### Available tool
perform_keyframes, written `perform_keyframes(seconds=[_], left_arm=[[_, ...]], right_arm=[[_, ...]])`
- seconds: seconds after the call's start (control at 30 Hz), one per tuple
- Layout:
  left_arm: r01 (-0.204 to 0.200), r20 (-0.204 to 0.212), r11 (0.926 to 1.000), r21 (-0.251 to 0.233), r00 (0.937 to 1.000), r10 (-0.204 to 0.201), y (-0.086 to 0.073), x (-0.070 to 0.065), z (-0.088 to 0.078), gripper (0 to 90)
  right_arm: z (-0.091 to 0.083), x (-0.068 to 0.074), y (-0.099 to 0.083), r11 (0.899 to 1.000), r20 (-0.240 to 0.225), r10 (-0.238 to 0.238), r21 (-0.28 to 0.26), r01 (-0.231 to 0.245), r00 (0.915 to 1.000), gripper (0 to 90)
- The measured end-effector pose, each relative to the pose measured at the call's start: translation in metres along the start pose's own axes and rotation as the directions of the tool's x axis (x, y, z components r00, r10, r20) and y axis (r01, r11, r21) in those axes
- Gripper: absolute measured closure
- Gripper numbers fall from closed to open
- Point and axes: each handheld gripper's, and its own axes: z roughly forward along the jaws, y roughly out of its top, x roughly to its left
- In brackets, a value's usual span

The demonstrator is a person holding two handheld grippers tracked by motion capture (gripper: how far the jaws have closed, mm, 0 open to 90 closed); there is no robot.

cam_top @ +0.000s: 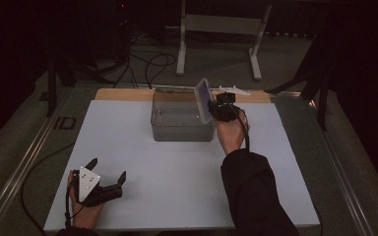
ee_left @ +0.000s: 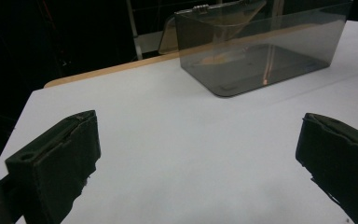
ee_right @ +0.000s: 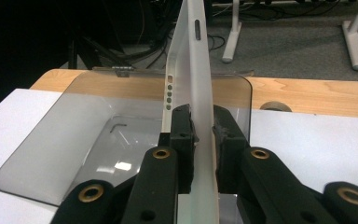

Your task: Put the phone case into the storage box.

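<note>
A smoky see-through plastic box (cam_top: 182, 123) (ee_left: 256, 51) (ee_right: 74, 140) stands open at the back middle of the white table (cam_top: 177, 182). A pale, translucent phone-case-like shell (cam_top: 204, 101) (ee_right: 189, 60) is held on edge, tilted, over the box's right end. My right gripper (cam_top: 211, 107) (ee_right: 203, 135) is shut on its lower part, one pad on each face. My left gripper (cam_top: 108, 168) (ee_left: 200, 154) rests at the table's front left, open, with bare table between its jaws. In the left gripper view the box's lid (ee_left: 214, 18) leans open behind it.
A strip of wooden tabletop (cam_top: 123, 93) runs along the back edge. A small white part (cam_top: 234, 90) lies behind the right hand. Beyond the table stand white frame legs (cam_top: 181, 44) and loose cables (cam_top: 147, 64) on the floor. White surface stretches between the two hands.
</note>
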Motion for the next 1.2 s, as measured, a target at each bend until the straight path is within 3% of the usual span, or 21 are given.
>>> perform_keyframes(seconds=[0.7, 1.2], left_arm=[[0.002, -0.002, 1.0, -0.003, 1.0, -0.002, 0.0, 0.0, -0.001, 0.5], [0.005, -0.002, 1.0, -0.008, 1.0, -0.005, 0.0, 0.001, -0.001, 0.6]], right_arm=[[0.015, -0.004, -0.003, 1.0, 0.067, -0.012, 0.026, 0.011, 0.9977, 81.2], [0.026, -0.003, -0.007, 0.999, 0.087, -0.015, 0.053, 0.01, 0.9961, 81.2]])
